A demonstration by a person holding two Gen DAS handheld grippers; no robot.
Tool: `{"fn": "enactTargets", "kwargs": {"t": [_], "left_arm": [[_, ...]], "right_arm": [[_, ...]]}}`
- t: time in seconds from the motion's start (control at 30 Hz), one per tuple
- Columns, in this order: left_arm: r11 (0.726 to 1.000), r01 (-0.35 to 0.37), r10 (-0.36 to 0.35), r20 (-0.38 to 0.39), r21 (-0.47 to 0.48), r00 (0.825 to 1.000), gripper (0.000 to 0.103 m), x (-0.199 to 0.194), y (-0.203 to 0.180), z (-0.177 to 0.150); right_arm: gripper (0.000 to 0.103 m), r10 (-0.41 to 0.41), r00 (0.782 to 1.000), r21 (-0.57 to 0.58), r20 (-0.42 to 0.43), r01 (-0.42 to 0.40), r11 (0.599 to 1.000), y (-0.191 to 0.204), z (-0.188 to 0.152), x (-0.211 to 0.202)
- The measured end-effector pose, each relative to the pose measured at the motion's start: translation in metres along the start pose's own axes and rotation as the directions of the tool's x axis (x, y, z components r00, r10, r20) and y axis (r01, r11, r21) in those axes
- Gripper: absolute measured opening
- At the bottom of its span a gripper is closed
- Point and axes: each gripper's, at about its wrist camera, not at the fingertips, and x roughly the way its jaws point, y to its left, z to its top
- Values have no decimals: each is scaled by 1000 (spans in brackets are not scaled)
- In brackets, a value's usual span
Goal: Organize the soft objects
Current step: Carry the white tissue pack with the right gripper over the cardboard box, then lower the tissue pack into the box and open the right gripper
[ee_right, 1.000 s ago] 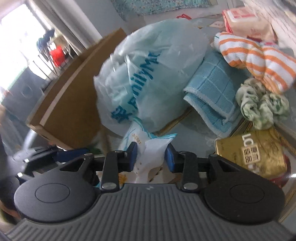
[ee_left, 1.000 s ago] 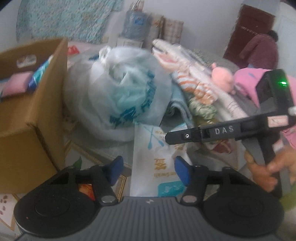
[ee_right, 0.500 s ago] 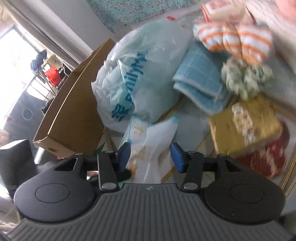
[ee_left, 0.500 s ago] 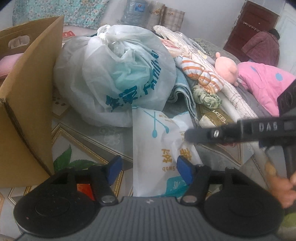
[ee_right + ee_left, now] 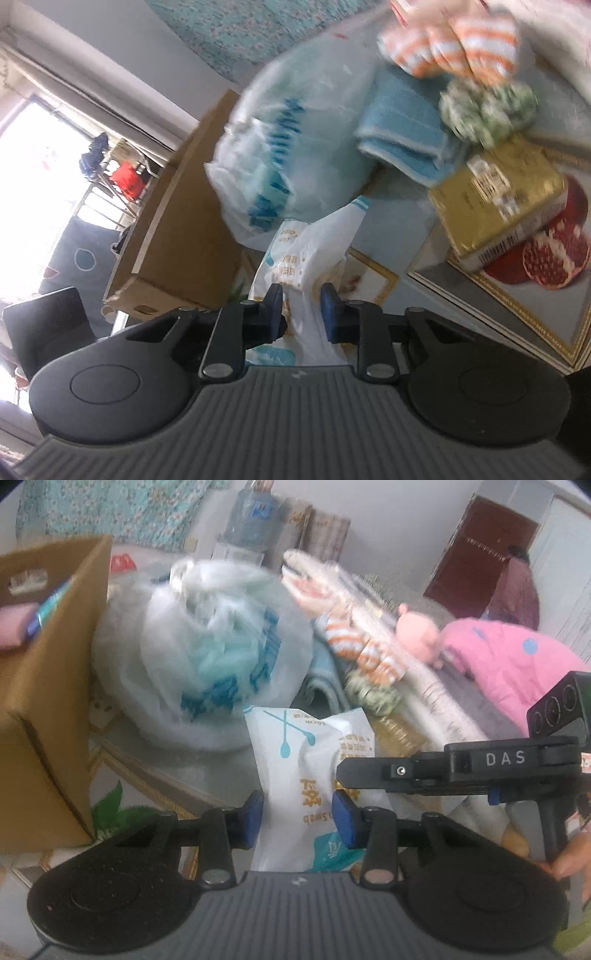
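Both tools pinch the same white cotton-swab packet (image 5: 314,775) — the left tool (image 5: 297,818) has it between its blue pads near the lower end, its jaws closing on it, and the right tool (image 5: 301,308) clamps a crumpled edge, its jaws closing too. The packet is raised just above the patterned worktop (image 5: 461,295), in front of the knotted plastic bag (image 5: 207,657), with the cardboard box (image 5: 48,686) off to the left.
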Motion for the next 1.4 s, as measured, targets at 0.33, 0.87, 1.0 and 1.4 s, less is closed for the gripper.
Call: {"fn": "enactTargets", "kwargs": {"t": [0.33,0.87,1.0,1.4], "left_arm": [[989,-145,138,236,13,962,43,-97,27,39],[847,-510,518,16,-149,855,44,-106,206,110],[808,-571,570,-53,-144,820,47,-90,231,109],[812,-552,558,-25,-187,829,56,-109,247,93]], "right_arm": [[22,173,985,-225,-6,-170,959,108,54,21],[22,107,897,-134,-428,-180,975,210,127,297],[22,90,873,-66,-479,-138,988,208,115,349],[23,70,839,68,-540,-40,997,182,90,400]]}}
